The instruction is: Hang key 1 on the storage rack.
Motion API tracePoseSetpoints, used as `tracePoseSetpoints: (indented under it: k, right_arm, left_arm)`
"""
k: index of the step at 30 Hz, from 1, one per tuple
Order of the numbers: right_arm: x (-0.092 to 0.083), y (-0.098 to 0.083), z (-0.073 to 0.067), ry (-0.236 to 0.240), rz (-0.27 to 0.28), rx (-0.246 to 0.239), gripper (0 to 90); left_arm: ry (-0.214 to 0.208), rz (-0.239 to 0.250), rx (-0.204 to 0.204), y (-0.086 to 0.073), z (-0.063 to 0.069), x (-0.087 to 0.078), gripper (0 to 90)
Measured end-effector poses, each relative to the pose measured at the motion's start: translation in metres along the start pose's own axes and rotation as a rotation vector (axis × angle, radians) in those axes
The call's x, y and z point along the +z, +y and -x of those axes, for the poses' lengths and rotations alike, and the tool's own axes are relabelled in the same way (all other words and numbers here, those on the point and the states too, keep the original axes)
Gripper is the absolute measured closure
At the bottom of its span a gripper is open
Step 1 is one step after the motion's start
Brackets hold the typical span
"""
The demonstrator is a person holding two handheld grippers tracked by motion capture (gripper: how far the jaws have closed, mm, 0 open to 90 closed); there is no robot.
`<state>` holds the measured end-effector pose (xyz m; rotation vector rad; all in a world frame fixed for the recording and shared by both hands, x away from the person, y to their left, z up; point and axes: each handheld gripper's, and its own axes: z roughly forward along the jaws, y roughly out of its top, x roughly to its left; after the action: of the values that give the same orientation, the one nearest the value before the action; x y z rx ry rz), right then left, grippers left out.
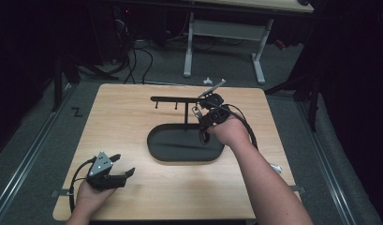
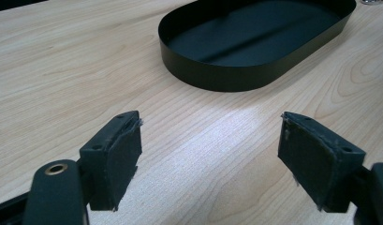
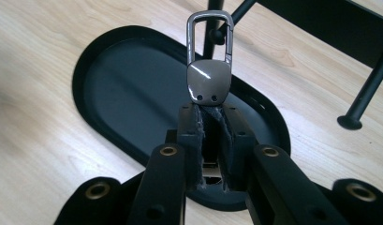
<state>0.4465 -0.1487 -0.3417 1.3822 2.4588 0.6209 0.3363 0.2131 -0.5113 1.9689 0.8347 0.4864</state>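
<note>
Black oval tray (image 1: 157, 151) bare; right tongs (image 3: 210, 112) clench metal clip (image 3: 209, 70); left tongs (image 2: 210, 154) released.

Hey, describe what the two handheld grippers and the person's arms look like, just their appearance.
Both grippers are black. The left gripper carries a grey three-cornered plate with small dots on top and trails a black cable. Its fingers are blocky, faced with worn dark pads, on links with brass-coloured rivets. The right gripper has a looping black cable too. The forearms are bare, with no sleeves in view.

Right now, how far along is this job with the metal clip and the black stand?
Done: the right gripper has clamped the metal clip. In hand: it holds the clip above the black tray, near the hook bar. Left: probably hanging it. The left gripper rests open.
</note>
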Motion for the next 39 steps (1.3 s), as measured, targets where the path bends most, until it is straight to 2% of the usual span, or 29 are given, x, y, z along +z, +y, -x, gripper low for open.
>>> tracePoseSetpoints:
  k: [5, 10, 20, 29, 35, 37, 39]
  right_arm:
    - [0.008, 0.001, 0.004, -0.001, 0.003, 0.024, 80.4]
    - [0.018, 0.003, 0.006, -0.007, -0.001, 0.046, 80.1]
    - [0.031, 0.005, 0.003, -0.018, -0.001, 0.055, 79.1]
    - [0.026, 0.002, 0.003, -0.008, 0.024, 0.071, 76.4]
    - [0.021, -0.016, 0.0, 0.017, 0.06, 0.072, 67.7]
    - [0.023, -0.028, -0.001, 0.003, 0.069, 0.062, 63.8]
    - [0.027, -0.04, -0.003, 0.027, 0.07, 0.071, 63.2]
  left_arm:
    - [-0.01, -0.008, 0.0, -0.001, 0.001, 0.001, 22.3]
    - [-0.017, -0.021, 0.016, 0.0, 0.003, 0.003, 22.3]
    - [-0.027, -0.024, 0.01, 0.0, 0.002, 0.003, 22.3]
    - [-0.029, -0.026, 0.012, 0.0, 0.003, 0.004, 22.3]
    - [-0.029, -0.024, 0.01, 0.001, 0.003, 0.005, 22.3]
    - [-0.033, -0.03, 0.013, 0.001, 0.004, 0.006, 22.5]
    - [-0.034, -0.032, 0.017, 0.001, 0.005, 0.007, 22.8]
